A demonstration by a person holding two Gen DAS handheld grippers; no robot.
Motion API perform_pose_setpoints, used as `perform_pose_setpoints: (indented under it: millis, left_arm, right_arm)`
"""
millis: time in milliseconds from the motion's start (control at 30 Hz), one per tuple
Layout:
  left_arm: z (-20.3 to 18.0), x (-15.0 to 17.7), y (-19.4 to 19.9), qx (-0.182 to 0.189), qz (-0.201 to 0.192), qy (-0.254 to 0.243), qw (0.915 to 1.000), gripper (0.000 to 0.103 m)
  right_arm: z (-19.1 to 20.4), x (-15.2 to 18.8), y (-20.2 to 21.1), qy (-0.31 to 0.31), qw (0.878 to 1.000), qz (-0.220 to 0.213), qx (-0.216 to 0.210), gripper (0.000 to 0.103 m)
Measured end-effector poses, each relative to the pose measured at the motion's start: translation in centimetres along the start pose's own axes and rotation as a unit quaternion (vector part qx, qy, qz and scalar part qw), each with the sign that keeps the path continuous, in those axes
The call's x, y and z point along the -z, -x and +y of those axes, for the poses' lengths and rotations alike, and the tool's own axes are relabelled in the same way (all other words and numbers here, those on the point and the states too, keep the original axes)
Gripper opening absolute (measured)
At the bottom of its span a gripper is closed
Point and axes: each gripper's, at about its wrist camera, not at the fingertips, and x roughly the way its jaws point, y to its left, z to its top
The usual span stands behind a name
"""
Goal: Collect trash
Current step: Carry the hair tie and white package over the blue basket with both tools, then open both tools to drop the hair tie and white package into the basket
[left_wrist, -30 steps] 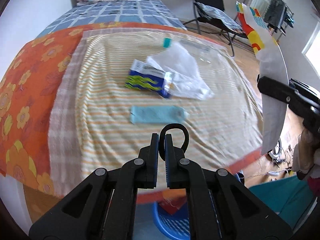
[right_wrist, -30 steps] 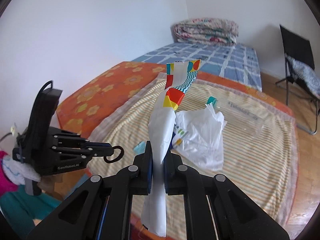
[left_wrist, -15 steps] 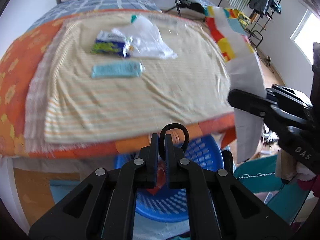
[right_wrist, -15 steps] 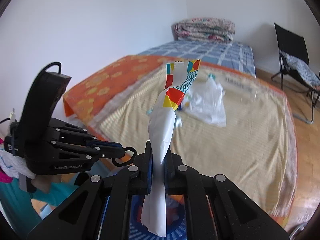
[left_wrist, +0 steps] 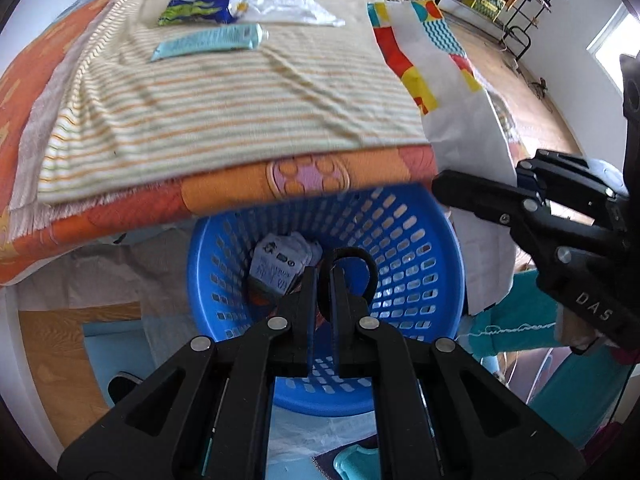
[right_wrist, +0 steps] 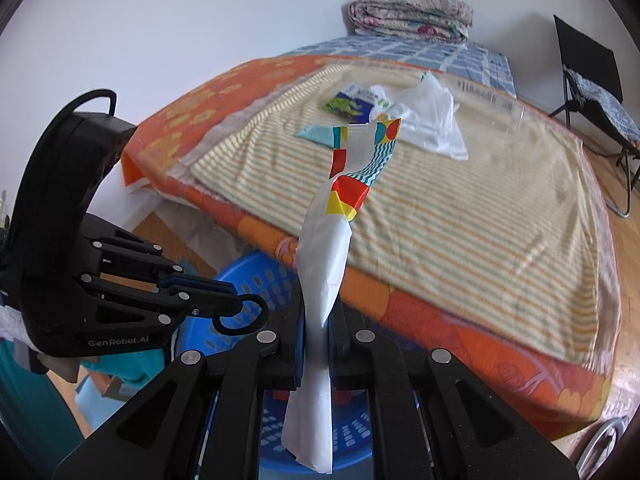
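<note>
My left gripper (left_wrist: 323, 276) is shut on a black ring (left_wrist: 354, 258) and hangs over the blue basket (left_wrist: 404, 216), which holds some trash (left_wrist: 280, 262). It also shows in the right wrist view (right_wrist: 236, 306). My right gripper (right_wrist: 316, 300) is shut on a white wrapper with coloured print (right_wrist: 326, 264), held over the basket (right_wrist: 256, 272); the wrapper also shows in the left wrist view (left_wrist: 452, 92). On the bed lie a light blue tube (left_wrist: 208, 40), a blue-green packet (left_wrist: 196, 8), a white plastic bag (right_wrist: 430, 120) and a clear bottle (right_wrist: 480, 96).
The bed (right_wrist: 460, 216) with a striped sheet stands behind the basket. A folded quilt (right_wrist: 408, 20) lies at its far end. A black folding chair (right_wrist: 592, 80) stands at the right. Teal cloth (left_wrist: 516, 332) lies on the floor beside the basket.
Both grippers have dropped from above the bed to over the blue basket at the bed's edge. The ring and the wrapper stay held.
</note>
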Motion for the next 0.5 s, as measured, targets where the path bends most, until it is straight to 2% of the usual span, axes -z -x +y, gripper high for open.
perform_pose_setpoints:
  millis: [500]
  left_arm:
    - [0.5,0.7,-1.4,-0.014,0.019,0.002,0.9997,0.004]
  right_arm:
    - [-0.1,1.7,-1.7,-0.009,0.999,0.037,-0.013,0.008]
